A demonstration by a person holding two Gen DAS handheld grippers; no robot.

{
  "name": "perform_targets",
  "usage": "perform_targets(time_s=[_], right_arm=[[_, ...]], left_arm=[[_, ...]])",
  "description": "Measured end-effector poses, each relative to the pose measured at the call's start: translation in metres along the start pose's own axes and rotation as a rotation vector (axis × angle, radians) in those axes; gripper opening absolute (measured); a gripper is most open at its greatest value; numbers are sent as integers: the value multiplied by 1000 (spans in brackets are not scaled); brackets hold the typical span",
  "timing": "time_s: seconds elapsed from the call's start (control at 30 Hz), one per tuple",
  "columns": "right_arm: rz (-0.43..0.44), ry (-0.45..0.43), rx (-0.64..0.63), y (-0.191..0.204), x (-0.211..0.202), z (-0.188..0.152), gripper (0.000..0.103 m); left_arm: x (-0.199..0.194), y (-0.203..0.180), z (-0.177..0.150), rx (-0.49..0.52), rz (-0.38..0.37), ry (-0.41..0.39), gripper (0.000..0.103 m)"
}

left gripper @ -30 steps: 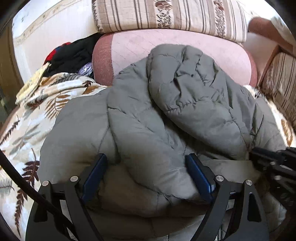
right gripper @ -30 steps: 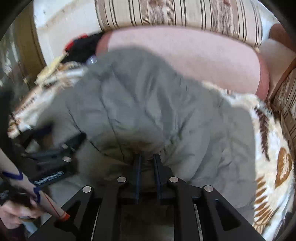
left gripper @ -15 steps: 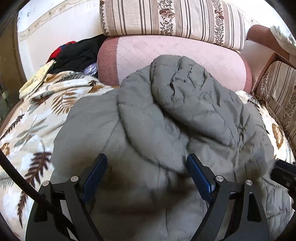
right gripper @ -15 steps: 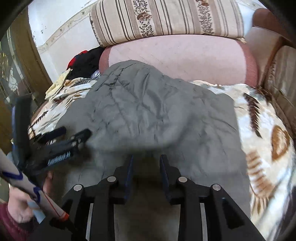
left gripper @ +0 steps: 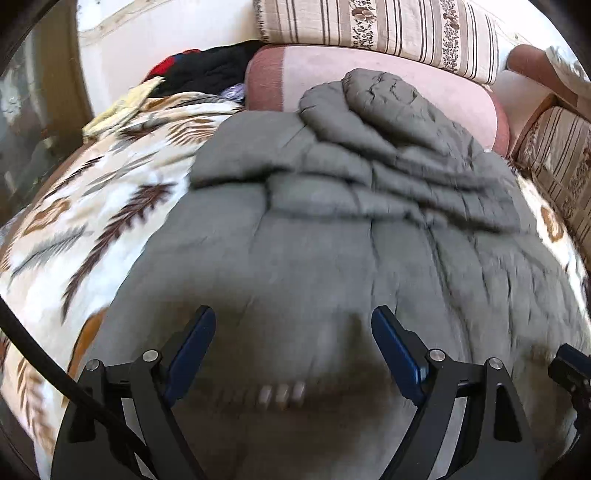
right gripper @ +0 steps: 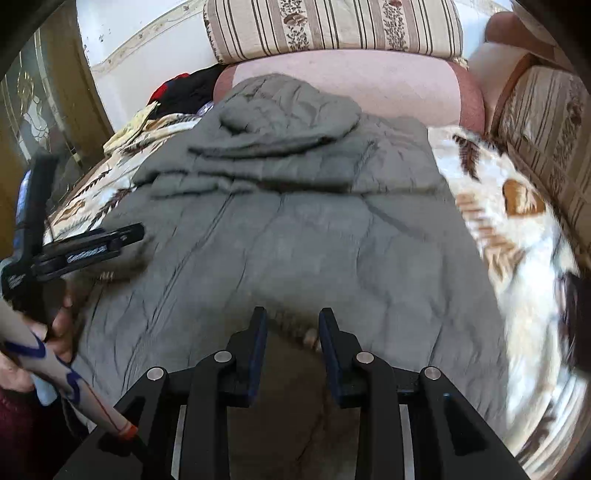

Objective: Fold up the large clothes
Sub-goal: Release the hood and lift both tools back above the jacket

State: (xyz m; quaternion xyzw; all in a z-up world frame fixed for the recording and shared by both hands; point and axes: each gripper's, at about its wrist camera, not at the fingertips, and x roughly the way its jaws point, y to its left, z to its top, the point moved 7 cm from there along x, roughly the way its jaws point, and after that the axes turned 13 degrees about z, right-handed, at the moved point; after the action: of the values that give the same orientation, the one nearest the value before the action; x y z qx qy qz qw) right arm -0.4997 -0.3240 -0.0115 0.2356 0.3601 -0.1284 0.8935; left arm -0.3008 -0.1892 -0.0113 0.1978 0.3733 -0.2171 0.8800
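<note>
A grey quilted jacket (left gripper: 332, 236) lies spread on a leaf-patterned blanket (left gripper: 92, 221), its hood bunched toward the far pink bolster. It also shows in the right wrist view (right gripper: 295, 229). My left gripper (left gripper: 293, 332) is open wide above the jacket's near part, holding nothing. My right gripper (right gripper: 291, 332) is partly open over the jacket's near hem, its jaws apart with no cloth between them. The left gripper also shows at the left of the right wrist view (right gripper: 92, 247).
A pink bolster (right gripper: 351, 85) and striped cushion (right gripper: 332, 26) stand at the back. Dark and red clothes (left gripper: 199, 70) are piled at the back left. A striped sofa arm (right gripper: 546, 125) runs along the right. A door (right gripper: 37, 110) stands at the left.
My right gripper has opened and let go of the jacket. Both grippers have pulled back toward me, and the jacket now lies flatter and spread out.
</note>
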Motion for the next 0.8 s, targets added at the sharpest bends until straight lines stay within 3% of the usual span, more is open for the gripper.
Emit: perform_targets(time_s=[0.17,0.27,0.53,0.8], right_arm=[[-18,-3,-27,4,3,-35,32],[-35,-16,-61,6,2,-44,34],[-34,-66,-113,4,5,-53,39],[-11,-68,-96,2,1,-55,42]], left_arm=[[-12,11,-44,3,37,29,86],[-20,10,-62,38,85,-9,86],[-25,7,-71,64,155,-71,87],[-29,9,-77,32,184,-86,87]])
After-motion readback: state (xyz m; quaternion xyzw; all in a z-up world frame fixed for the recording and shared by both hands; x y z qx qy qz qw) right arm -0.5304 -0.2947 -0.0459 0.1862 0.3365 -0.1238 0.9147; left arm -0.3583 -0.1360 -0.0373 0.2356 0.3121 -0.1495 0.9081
